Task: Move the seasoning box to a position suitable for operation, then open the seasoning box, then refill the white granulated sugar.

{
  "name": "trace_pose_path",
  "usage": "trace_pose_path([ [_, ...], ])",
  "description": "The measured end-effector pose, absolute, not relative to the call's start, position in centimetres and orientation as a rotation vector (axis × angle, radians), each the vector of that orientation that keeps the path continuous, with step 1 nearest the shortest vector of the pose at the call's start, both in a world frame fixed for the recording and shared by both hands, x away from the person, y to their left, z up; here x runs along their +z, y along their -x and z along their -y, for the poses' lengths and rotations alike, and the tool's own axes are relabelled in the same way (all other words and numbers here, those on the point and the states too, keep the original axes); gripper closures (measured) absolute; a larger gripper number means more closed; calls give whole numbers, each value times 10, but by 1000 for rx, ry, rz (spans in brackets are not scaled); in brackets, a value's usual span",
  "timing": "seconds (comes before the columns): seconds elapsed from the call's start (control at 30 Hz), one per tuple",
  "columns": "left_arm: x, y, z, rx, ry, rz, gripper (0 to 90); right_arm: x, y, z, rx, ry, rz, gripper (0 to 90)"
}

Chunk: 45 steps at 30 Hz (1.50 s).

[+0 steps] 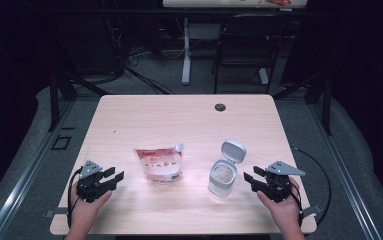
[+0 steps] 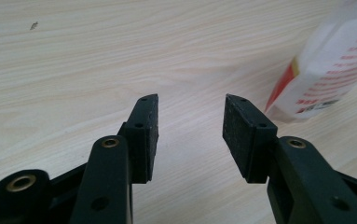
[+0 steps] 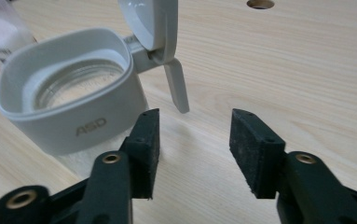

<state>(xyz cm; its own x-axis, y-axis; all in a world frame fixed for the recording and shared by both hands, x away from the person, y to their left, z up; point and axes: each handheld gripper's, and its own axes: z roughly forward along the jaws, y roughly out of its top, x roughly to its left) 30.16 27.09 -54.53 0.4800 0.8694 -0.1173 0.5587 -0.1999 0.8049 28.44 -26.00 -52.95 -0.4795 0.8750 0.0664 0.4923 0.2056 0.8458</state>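
High view: the pouch (image 1: 159, 164) is stood upright at the table's (image 1: 179, 115) middle, spout tilted toward 1 o'clock, with the open-lidded jar (image 1: 224, 175) just at its 3 o'clock. From the left gripper (image 1: 115, 179) the pouch is found near at 2 o'clock; from the right gripper (image 1: 249, 179) the jar is met close at 9 o'clock. Both sets of jaws are held parted, nothing between them. Each thing is judged nearer its own side's hand.
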Motion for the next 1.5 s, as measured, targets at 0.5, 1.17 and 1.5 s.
trace_pose_path([
  [0.5,-530,-296,-262,432,-1905,-1144,605,-520,-275,255,1200,-1230,-2064,649],
  [1.17,-478,-299,-240,361,-1941,-1050,600,-494,-272,255,1238,-1176,-2060,666],
  [1.5,-451,-306,-225,362,-1947,-994,543,-471,-270,250,1242,-1129,-2078,680],
])
